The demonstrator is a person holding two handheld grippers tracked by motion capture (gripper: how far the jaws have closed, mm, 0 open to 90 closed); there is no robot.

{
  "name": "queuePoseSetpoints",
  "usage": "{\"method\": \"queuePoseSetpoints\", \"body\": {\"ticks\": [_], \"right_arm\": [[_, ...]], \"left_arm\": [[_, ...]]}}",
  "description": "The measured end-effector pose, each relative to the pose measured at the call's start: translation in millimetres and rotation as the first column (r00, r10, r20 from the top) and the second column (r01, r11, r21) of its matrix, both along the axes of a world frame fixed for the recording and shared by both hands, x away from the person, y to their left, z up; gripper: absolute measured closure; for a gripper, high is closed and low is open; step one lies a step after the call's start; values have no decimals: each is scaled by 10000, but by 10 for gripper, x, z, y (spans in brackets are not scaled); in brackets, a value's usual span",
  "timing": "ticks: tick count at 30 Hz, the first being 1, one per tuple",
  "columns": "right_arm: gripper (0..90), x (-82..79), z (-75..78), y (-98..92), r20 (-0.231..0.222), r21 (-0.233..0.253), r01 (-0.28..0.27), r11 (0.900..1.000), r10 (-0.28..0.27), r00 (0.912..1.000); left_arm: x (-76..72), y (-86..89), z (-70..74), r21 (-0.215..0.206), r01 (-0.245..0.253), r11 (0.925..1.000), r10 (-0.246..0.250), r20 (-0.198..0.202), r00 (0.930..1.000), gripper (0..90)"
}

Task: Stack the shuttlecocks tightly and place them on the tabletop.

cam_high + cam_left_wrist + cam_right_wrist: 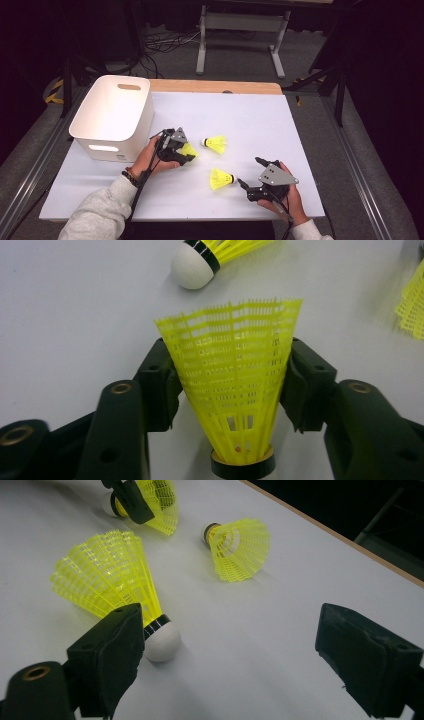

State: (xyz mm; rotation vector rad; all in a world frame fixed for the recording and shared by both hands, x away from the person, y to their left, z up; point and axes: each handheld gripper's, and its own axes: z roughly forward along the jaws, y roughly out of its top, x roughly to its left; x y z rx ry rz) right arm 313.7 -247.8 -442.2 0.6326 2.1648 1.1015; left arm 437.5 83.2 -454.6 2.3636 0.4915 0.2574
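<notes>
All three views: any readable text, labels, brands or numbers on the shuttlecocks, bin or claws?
No readable text in any view.
Yellow plastic shuttlecock held in the left claw: black band on its cork, no print.
White plastic bin with handle slots: plain.
Right claw, open: no markings.
White table sheet: blank.

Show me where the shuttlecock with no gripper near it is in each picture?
High view: that shuttlecock lies mid-table, right of the left gripper.
Left gripper view: its white cork shows at the top edge.
Right gripper view: it lies top centre, cork to the left.
Shared landmark: the held shuttlecock in the left gripper, right beside it.
</notes>
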Motion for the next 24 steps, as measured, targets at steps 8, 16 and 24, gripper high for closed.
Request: {"method": "queuePoseSetpoints", "body": {"ticks": [8,16,24], "right_arm": [[130,3,-7,12,-14,-35,-16,10000,16,10000],[130,3,-24,35,-94,-138,-105,9998,103,9999],[130,0,-20,34,-84,-171,-183,9997,181,9998]], "left_arm": [[-15,-13,109,474,72,9989,-155,1780,9839,459],[60,22,115,574,297,9979,-386,1615,9861,477],[22,-27,106,1430,904,9856,-1076,1176,9872,429]]}}
